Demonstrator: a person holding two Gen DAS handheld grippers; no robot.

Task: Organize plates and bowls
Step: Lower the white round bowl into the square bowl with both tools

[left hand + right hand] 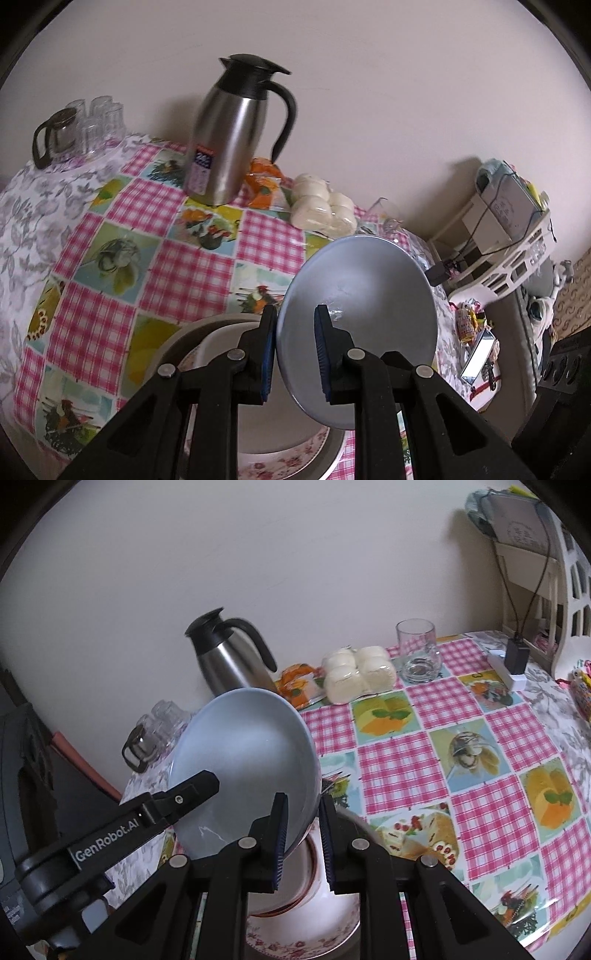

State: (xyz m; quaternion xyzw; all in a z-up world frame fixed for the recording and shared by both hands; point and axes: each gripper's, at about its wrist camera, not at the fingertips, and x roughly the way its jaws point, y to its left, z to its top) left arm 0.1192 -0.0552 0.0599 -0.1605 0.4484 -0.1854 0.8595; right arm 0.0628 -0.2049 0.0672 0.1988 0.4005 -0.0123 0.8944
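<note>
I carry the blue bowl (356, 291) in the air, tilted, above the stack. My left hand-held gripper (295, 325) pinches its rim on one side, my right hand-held gripper (303, 814) clamps the opposite rim. Below wait a white bowl (314, 890) on a flowered plate (295, 941), on the worktop (443, 760). I judge the stacking is partly done; this bowl must yet go down.

I see open checked tablecloth (424, 771) to my right. A steel thermos jug (229, 661), wrapped white buns (358, 674) and a clear glass (417, 651) block the wall side.
</note>
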